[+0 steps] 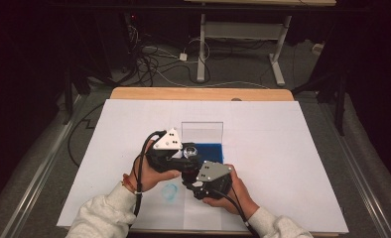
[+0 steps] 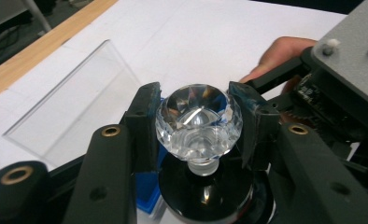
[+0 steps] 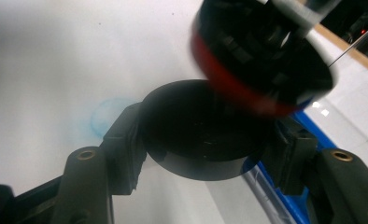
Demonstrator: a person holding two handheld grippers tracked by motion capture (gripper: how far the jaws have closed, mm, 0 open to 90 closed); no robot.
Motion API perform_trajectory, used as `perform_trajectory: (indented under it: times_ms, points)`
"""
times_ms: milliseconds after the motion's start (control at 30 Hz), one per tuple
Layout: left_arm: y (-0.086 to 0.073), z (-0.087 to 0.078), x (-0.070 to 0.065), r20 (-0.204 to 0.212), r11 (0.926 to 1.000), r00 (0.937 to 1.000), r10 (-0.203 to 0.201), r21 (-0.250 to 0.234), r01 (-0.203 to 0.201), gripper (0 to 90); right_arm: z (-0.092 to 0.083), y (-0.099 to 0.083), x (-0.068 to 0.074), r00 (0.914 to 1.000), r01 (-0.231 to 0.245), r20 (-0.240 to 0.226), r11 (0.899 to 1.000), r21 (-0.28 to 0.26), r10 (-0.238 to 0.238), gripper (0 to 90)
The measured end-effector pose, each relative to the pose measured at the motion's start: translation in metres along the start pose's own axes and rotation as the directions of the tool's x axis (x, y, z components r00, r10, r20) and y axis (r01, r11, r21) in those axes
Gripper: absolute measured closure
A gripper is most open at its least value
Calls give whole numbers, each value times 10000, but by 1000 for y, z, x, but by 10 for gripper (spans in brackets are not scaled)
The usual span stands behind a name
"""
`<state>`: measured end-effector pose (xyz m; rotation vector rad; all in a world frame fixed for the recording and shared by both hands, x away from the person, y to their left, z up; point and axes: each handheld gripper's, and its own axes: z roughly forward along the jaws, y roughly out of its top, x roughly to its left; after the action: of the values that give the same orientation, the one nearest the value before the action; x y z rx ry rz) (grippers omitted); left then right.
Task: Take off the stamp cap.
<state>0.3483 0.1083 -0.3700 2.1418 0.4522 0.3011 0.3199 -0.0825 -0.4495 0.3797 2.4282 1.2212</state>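
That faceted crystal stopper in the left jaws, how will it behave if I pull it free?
The crystal stopper looks like polished glass, so probably slippery and heavy for its size. The left gripper bears on slanted facets, so it may twist or squirt out. Set down, its round faceted head would likely tip and roll, and could chip.

No readable text, label, brand or number is showing anywhere (not on the table sheet, nor on the gripper bodies).
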Motion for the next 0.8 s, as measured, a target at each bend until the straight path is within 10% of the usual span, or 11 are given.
perform_trajectory:
  times_ms: [733,800]
  points:
    - [-15,-2,19,-374,9978,9987,-357,553,377,549,-58,-25,-33,9912,-653,1159,9979,37,644,390]
    - [-17,0,20,-948,9965,9951,-284,752,356,549,-65,-28,-35,9888,-748,1289,9972,-67,750,390]
